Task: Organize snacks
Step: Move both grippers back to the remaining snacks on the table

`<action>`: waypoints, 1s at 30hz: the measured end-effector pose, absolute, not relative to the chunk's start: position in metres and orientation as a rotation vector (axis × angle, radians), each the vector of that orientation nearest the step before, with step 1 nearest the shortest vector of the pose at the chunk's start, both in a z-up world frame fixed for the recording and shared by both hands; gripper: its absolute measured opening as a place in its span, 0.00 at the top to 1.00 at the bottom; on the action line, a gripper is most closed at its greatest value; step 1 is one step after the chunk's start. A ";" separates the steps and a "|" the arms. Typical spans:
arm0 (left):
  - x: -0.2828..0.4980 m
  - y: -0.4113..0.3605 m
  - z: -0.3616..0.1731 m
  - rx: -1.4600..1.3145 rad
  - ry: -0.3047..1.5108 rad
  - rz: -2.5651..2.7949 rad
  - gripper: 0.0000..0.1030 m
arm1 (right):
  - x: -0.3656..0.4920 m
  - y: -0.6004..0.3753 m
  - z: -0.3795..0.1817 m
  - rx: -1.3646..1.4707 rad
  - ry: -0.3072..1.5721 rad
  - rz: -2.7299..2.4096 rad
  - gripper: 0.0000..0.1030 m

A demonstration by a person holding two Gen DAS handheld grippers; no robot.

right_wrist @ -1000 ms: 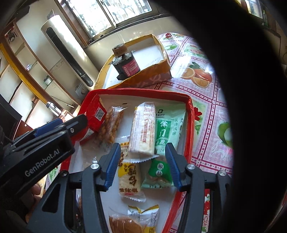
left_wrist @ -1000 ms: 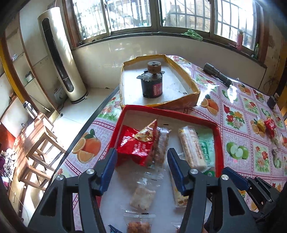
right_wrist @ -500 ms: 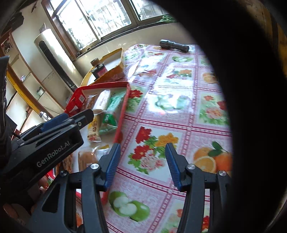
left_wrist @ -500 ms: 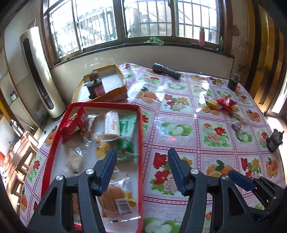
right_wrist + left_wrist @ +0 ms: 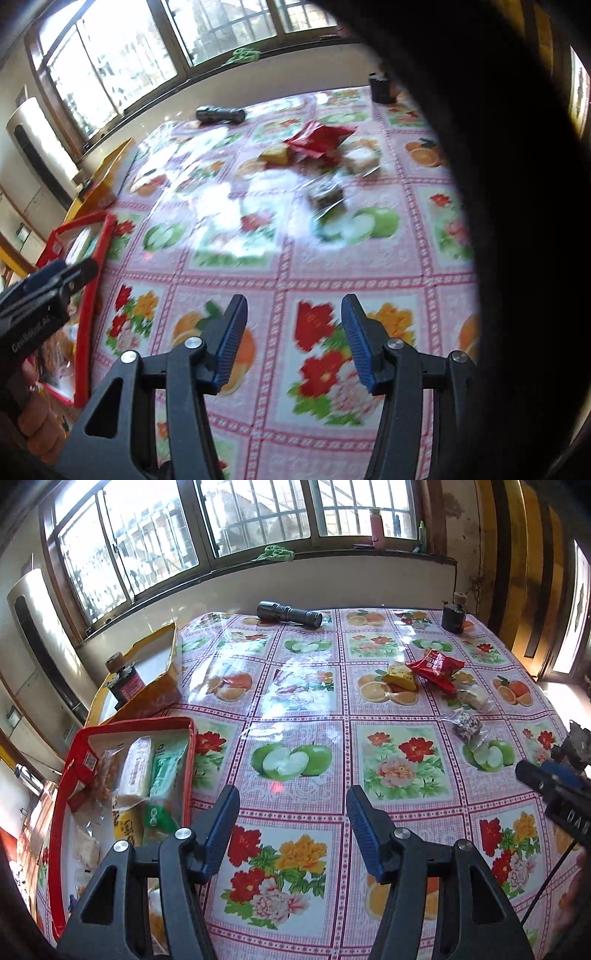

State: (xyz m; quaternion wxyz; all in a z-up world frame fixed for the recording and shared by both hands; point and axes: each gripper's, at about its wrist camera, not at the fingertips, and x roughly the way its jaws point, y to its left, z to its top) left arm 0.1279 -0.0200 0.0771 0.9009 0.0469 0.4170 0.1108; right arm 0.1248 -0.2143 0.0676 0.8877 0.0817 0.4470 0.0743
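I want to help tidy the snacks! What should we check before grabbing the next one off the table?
1. Left tool open and holding nothing: ok.
2. Right tool open and holding nothing: ok.
3. Loose snacks to collect are in sight: ok. The red packet, yellow snack, white snack and dark snack lie on the far right of the table.
4. Tool close enough to grab one: not ok, both are over bare tablecloth.
5. Room left in the red tray: cannot tell, only partly seen.
6. Right view sharp: not ok, blurred.
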 end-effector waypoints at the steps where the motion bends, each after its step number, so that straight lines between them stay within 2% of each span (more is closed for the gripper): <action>1: 0.138 -0.022 0.076 0.103 0.872 0.229 0.42 | 0.138 -0.221 0.069 0.173 0.922 0.136 0.47; 7: 0.179 -0.018 0.069 0.108 0.931 0.256 0.42 | 0.214 -0.237 0.059 0.262 0.971 0.089 0.44; 17: 0.216 0.006 0.069 0.069 0.972 0.318 0.40 | 0.308 -0.222 0.061 0.133 0.871 -0.051 0.44; 21: 0.220 0.005 0.058 0.061 1.011 0.291 0.40 | 0.344 -0.209 0.051 0.075 0.918 -0.055 0.44; 26: 0.220 0.001 0.054 0.081 1.009 0.290 0.40 | 0.363 -0.205 0.033 0.068 0.997 -0.023 0.44; 30: 0.217 0.003 0.054 0.068 1.005 0.310 0.40 | 0.340 -0.219 0.026 0.198 1.066 0.044 0.44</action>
